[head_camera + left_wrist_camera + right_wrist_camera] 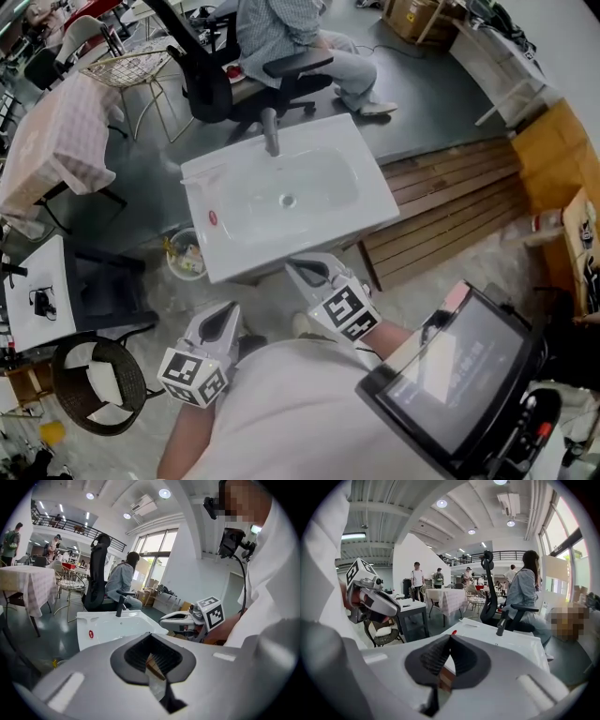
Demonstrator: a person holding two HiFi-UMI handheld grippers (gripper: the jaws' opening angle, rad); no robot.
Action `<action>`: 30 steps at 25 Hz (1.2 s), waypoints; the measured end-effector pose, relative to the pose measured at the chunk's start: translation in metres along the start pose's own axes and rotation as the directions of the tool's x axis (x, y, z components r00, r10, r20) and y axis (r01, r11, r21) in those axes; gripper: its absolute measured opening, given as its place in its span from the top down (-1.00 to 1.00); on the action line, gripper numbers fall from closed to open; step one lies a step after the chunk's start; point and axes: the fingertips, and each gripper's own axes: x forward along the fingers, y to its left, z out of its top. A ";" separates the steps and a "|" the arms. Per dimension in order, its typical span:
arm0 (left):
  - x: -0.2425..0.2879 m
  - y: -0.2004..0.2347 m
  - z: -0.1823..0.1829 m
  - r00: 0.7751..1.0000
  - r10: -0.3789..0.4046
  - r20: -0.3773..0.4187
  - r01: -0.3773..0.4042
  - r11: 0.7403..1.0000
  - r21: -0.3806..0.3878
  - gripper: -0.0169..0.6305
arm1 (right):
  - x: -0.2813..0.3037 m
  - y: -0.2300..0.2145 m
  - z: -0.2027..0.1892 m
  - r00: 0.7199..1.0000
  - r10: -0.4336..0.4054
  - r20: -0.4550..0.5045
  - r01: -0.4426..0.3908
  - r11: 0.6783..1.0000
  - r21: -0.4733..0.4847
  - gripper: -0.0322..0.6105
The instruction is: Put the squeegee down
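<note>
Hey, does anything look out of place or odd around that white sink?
The white sink stands alone on the open floor among chairs and tables, against no wall. Nothing looks spilled or broken.

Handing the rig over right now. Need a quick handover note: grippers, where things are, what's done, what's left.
Left gripper: jaws shut, nothing between them, held by the person's body, short of the sink.
Right gripper: jaws shut, empty, tips at the sink's front edge.
Things: white sink with faucet and a small red mark on its left rim. No squeegee shows in any view.
Done: neither gripper holds the squeegee, so it looks already let go; where it lies can't be seen.
Left: probably only to locate it and confirm.
</note>
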 end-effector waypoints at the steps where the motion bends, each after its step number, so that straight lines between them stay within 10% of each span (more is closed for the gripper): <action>1: 0.001 -0.002 0.000 1.000 -0.001 0.000 0.001 1.000 0.001 0.93 | -0.002 0.000 -0.001 1.000 0.001 0.002 -0.001 1.000 0.001 0.89; 30: 0.029 -0.039 -0.007 1.000 0.006 -0.011 -0.006 1.000 0.024 0.92 | -0.046 -0.021 -0.029 1.000 -0.026 0.006 0.026 1.000 -0.009 0.89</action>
